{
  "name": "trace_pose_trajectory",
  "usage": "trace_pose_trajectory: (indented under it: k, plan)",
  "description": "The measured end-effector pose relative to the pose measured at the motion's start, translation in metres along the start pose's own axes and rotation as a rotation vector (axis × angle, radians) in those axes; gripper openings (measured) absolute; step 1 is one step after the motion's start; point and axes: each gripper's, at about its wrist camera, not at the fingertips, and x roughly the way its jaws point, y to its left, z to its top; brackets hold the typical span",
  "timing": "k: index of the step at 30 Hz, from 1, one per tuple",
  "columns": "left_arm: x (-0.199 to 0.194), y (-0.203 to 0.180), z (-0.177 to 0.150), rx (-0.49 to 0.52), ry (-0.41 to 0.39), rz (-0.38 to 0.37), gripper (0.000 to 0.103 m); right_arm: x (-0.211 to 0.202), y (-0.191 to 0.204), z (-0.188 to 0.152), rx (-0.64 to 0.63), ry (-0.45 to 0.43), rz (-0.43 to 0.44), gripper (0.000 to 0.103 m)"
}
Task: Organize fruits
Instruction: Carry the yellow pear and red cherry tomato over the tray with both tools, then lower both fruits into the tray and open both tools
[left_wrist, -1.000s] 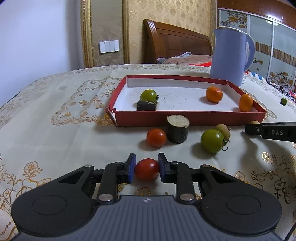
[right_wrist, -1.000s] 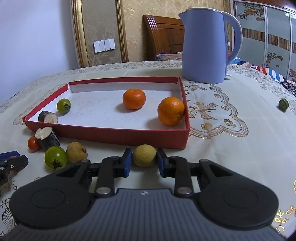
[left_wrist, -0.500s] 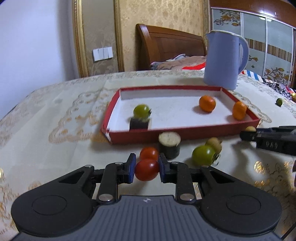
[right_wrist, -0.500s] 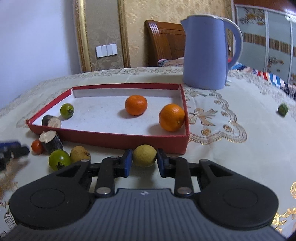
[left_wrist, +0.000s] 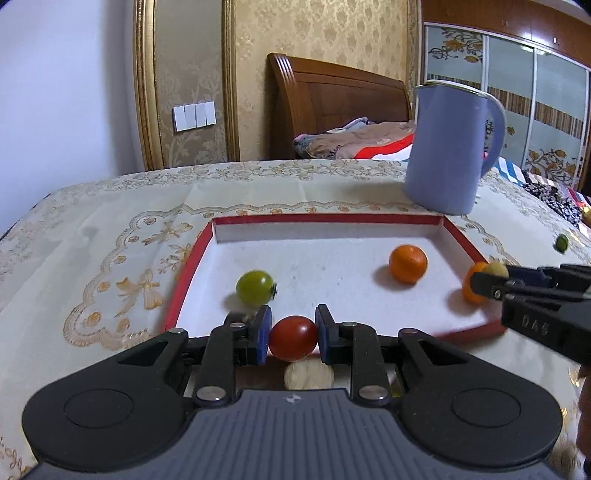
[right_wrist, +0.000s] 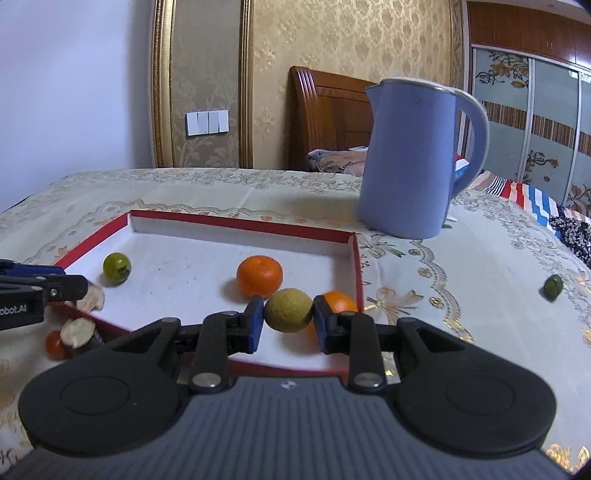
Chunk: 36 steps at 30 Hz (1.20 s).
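Left gripper (left_wrist: 291, 338) clamped on a red tomato (left_wrist: 292, 337), held over the near wall of the red tray (left_wrist: 325, 218); right gripper (right_wrist: 289, 312) clamped on a yellow-green round fruit (right_wrist: 288, 310), held over the tray's near right corner. Inside the tray: a green tomato (left_wrist: 255, 287) at the left, one orange (left_wrist: 408, 263) mid-right, a second orange (right_wrist: 338, 300) tight in the right corner, partly hidden behind the right gripper's pad. A dark stub with a pale cut face (right_wrist: 90, 298) lies by the tray's left near edge, possibly just inside; blur makes that unsure. Outside, on the embroidered tablecloth (right_wrist: 461, 258): another cut stub (right_wrist: 77, 330) touching a small red tomato (right_wrist: 54, 344) at the near left, and a lone green fruit (right_wrist: 553, 287) well apart on the right. A blue kettle (right_wrist: 410, 158) stands just behind the tray's far right corner. Tray centre and far half bare; cloth wide open to the left.
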Motion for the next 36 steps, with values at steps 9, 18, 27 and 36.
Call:
trace_pose_trajectory:
  k: [9, 18, 27, 36]
  plan:
    - [0.052, -0.012, 0.018, -0.002, 0.03, 0.029, 0.025, 0.047, 0.011, 0.005, 0.013, 0.077, 0.011, 0.028]
    - [0.076, -0.012, 0.015, -0.003, 0.011, 0.061, 0.025, 0.071, 0.017, 0.005, 0.007, 0.116, 0.002, 0.028]
    - [0.084, -0.014, 0.016, 0.001, 0.002, 0.076, 0.025, 0.08, 0.026, 0.006, -0.04, 0.102, -0.031, 0.028]
    - [0.088, -0.016, 0.014, 0.011, -0.001, 0.079, 0.026, 0.078, 0.029, 0.004, -0.032, 0.092, -0.041, 0.028]
